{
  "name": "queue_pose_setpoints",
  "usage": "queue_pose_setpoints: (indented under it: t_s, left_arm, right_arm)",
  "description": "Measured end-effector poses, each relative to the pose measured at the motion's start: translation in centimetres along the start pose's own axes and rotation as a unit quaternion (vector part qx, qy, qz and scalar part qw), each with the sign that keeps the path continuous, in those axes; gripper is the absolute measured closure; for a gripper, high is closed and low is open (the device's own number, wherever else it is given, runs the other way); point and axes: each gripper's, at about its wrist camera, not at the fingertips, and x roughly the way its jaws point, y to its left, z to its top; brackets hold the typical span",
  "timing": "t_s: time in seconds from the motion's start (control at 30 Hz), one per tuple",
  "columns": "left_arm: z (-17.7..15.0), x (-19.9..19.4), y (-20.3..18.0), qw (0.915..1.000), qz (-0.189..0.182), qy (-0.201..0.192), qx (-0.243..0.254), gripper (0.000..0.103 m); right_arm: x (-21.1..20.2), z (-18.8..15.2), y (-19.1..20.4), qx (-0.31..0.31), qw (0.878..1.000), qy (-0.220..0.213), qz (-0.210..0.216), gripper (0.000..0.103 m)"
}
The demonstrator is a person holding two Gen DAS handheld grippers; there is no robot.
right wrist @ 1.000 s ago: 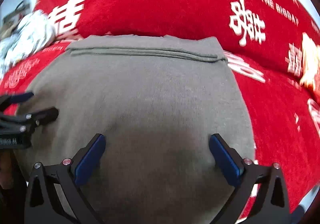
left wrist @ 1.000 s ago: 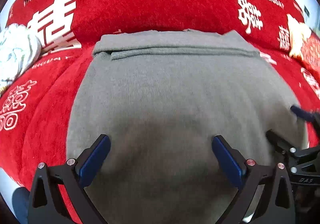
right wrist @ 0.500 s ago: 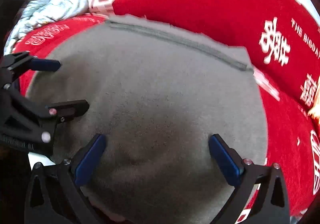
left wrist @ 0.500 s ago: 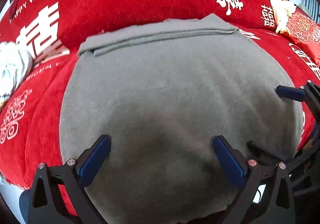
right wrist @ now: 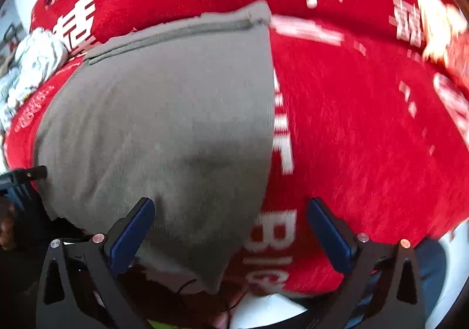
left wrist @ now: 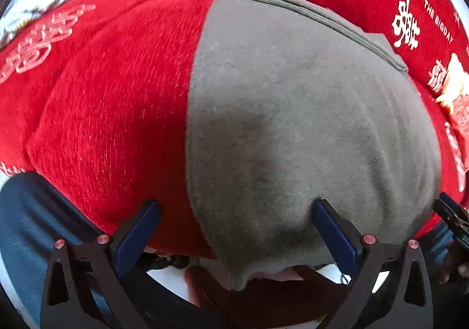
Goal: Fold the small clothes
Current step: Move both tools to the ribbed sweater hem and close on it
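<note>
**Grey garment flat on the red cloth, both tongs spread wide**

The grey garment lies folded flat on a red cloth printed with white characters and English lettering. Its hemmed far edge shows a stack of layers, and its near edge hangs a little over the front of the cloth.

The left tongs stand wide apart with nothing between them; one blue pad is over the red cloth, the other sits at the garment's near left part, and whether it touches the fabric I cannot tell. The right tongs are likewise spread wide and hold nothing, straddling the garment's right edge: one pad over grey, the other over red. That view is somewhat blurred.

A crumpled pale garment lies well apart at the far left of the cloth. Something yellow sits at the far right
</note>
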Motion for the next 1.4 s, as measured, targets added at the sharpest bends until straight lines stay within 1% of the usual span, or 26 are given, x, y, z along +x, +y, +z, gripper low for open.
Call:
queue_pose_setpoints:
  t_s: [0.07, 0.1, 0.13, 0.2, 0.23, 0.27, 0.3, 0.33, 0.37, 0.4, 0.5, 0.6, 0.7, 0.8, 0.87, 0.93, 1.07, 1.1, 1.13, 1.17, 1.2, 1.23, 1.27, 1.3, 1.37, 1.4]
  left_arm:
    - [-0.3, 0.0, -1.3, 0.9997, 0.008, -0.001, 0.024, 0.000]
    - [-0.4, 0.0, -1.9, 0.9993, 0.009, 0.000, 0.035, 0.000]
    - [-0.5, -0.1, -2.6, 0.9987, 0.010, 0.000, 0.049, 0.007]
    - [-0.8, -0.6, -3.7, 0.9969, 0.015, -0.011, 0.076, 0.019]
    - [-0.9, -1.1, -4.1, 0.9960, 0.010, -0.020, 0.086, 0.032]
    - [-1.0, -1.5, -4.2, 0.9957, 0.004, -0.029, 0.088, 0.049]
    - [-1.1, -1.8, -4.2, 0.9956, -0.001, -0.035, 0.087, 0.059]
    - [-1.1, -2.2, -4.0, 0.9957, -0.014, -0.040, 0.083, 0.076]
    - [-1.0, -2.3, -3.8, 0.9959, -0.023, -0.040, 0.079, 0.082]
    - [-0.8, -2.4, -3.7, 0.9961, -0.028, -0.038, 0.074, 0.083]
    - [-0.3, -3.2, -2.9, 0.9963, -0.044, -0.039, 0.064, 0.086]
    - [1.1, -4.6, -2.3, 0.9939, -0.079, -0.061, 0.047, 0.086]
    - [3.9, -5.4, -2.2, 0.9904, -0.101, -0.089, 0.034, 0.086]
    - [8.1, -5.9, -1.7, 0.9848, -0.119, -0.126, 0.011, 0.086]
    - [10.7, -5.2, -1.3, 0.9833, -0.115, -0.141, 0.003, 0.086]
    - [12.7, -3.8, -1.0, 0.9843, -0.108, -0.139, -0.005, 0.086]
    - [13.9, -0.2, 0.2, 0.9892, -0.109, -0.093, -0.031, 0.086]
    - [13.7, 0.0, 0.5, 0.9891, -0.111, -0.090, -0.035, 0.086]
    - [13.5, 0.2, 0.7, 0.9884, -0.119, -0.085, -0.041, 0.081]
    - [13.2, 0.2, 1.3, 0.9871, -0.131, -0.076, -0.052, 0.057]
    - [13.0, 0.2, 1.7, 0.9859, -0.140, -0.070, -0.059, 0.042]
    - [12.5, -0.3, 2.2, 0.9810, -0.164, -0.077, -0.070, 0.028]
    - [11.8, -0.8, 2.4, 0.9786, -0.171, -0.088, -0.075, 0.028]
    - [11.3, -1.3, 2.5, 0.9783, -0.169, -0.095, -0.073, 0.028]
    - [9.8, -1.9, 2.4, 0.9810, -0.160, -0.093, -0.059, 0.028]
    - [9.3, -2.0, 2.2, 0.9820, -0.157, -0.088, -0.055, 0.028]
  right_arm:
    - [0.1, -0.4, 0.2, -0.008, 1.000, 0.000, -0.004, 0.000]
    - [0.0, -0.6, 0.6, -0.020, 1.000, -0.001, 0.003, 0.004]
    - [-0.2, -0.5, 1.2, -0.036, 0.999, -0.006, 0.016, 0.020]
    - [-0.5, -0.7, 2.3, -0.065, 0.998, -0.013, 0.009, 0.035]
    - [-0.5, -0.8, 2.6, -0.073, 0.997, -0.012, 0.004, 0.043]
    - [-0.5, -0.8, 2.6, -0.075, 0.997, -0.013, 0.002, 0.048]
    - [-0.7, -0.8, 2.5, -0.072, 0.997, -0.015, 0.004, 0.061]
    - [-0.9, -0.7, 2.1, -0.064, 0.998, -0.018, 0.009, 0.079]
    - [-1.0, -0.4, 1.6, -0.052, 0.998, -0.019, 0.022, 0.086]
    - [-1.0, -0.3, 1.1, -0.039, 0.998, -0.016, 0.039, 0.090]
    - [-1.6, 0.3, 0.0, -0.020, 0.997, -0.016, 0.079, 0.093]
    - [-3.1, 1.7, -1.0, 0.007, 0.991, -0.042, 0.126, 0.093]
    - [-4.6, 4.6, -2.0, 0.034, 0.984, -0.085, 0.155, 0.093]
    - [-4.3, 7.7, -2.4, 0.047, 0.980, -0.120, 0.155, 0.093]
    - [-2.8, 10.1, -2.0, 0.048, 0.981, -0.124, 0.144, 0.093]
    - [-0.8, 11.9, -1.4, 0.047, 0.983, -0.116, 0.132, 0.093]
    - [3.4, 13.1, -0.8, 0.045, 0.990, -0.077, 0.105, 0.092]
    - [3.9, 13.0, -0.7, 0.045, 0.991, -0.070, 0.102, 0.088]
    - [4.1, 12.9, -0.8, 0.047, 0.991, -0.066, 0.102, 0.084]
    - [4.0, 12.8, -0.8, 0.050, 0.991, -0.067, 0.107, 0.078]
    - [3.8, 12.6, -0.8, 0.050, 0.990, -0.070, 0.114, 0.058]
    - [3.3, 12.4, -0.7, 0.049, 0.989, -0.074, 0.119, 0.027]
    - [2.6, 12.0, -0.7, 0.046, 0.989, -0.083, 0.117, 0.014]
    - [1.5, 11.4, -0.6, 0.040, 0.988, -0.102, 0.111, 0.008]
    - [-0.4, 10.1, -0.5, 0.026, 0.987, -0.124, 0.098, 0.007]
    - [-0.7, 9.8, -0.4, 0.023, 0.988, -0.123, 0.095, 0.007]
